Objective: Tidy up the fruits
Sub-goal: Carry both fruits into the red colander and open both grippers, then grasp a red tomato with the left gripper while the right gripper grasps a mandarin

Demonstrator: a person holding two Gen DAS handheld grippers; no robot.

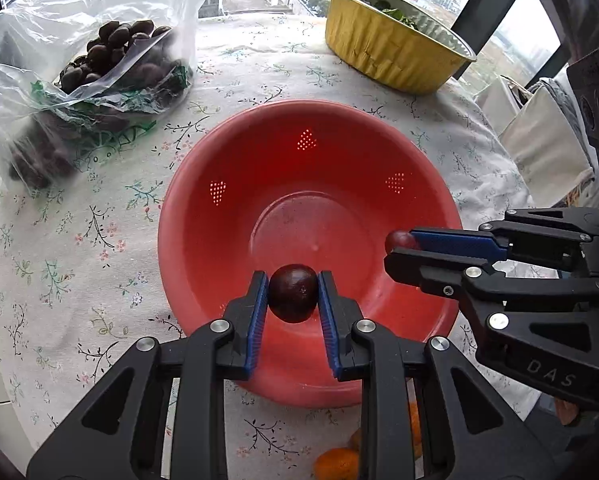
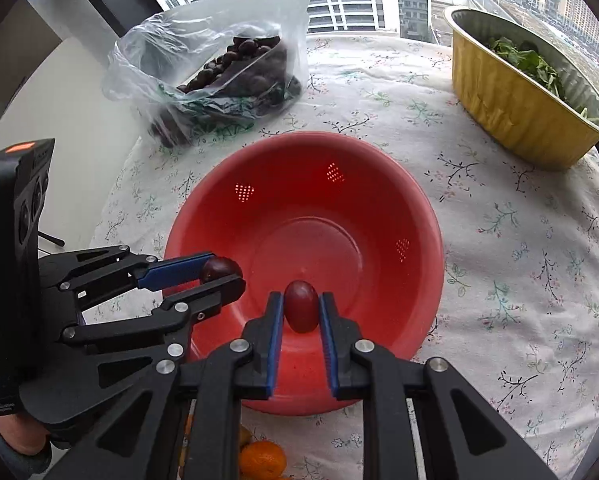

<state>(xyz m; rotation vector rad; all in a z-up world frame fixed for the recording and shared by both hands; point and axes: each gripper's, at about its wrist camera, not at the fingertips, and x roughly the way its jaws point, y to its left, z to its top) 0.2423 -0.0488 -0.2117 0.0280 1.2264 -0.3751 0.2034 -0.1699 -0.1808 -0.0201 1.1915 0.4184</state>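
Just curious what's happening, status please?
Left gripper shut on dark grape. Right gripper shut on red grape. Both over empty red colander. Nothing blocking.

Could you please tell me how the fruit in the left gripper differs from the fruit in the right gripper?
The fruit in the left gripper is near-black maroon and rounder; the fruit in the right gripper is lighter red and more elongated, standing upright between the pads. Both are smooth, clamped between blue pads, and held over the near side of the empty red colander.
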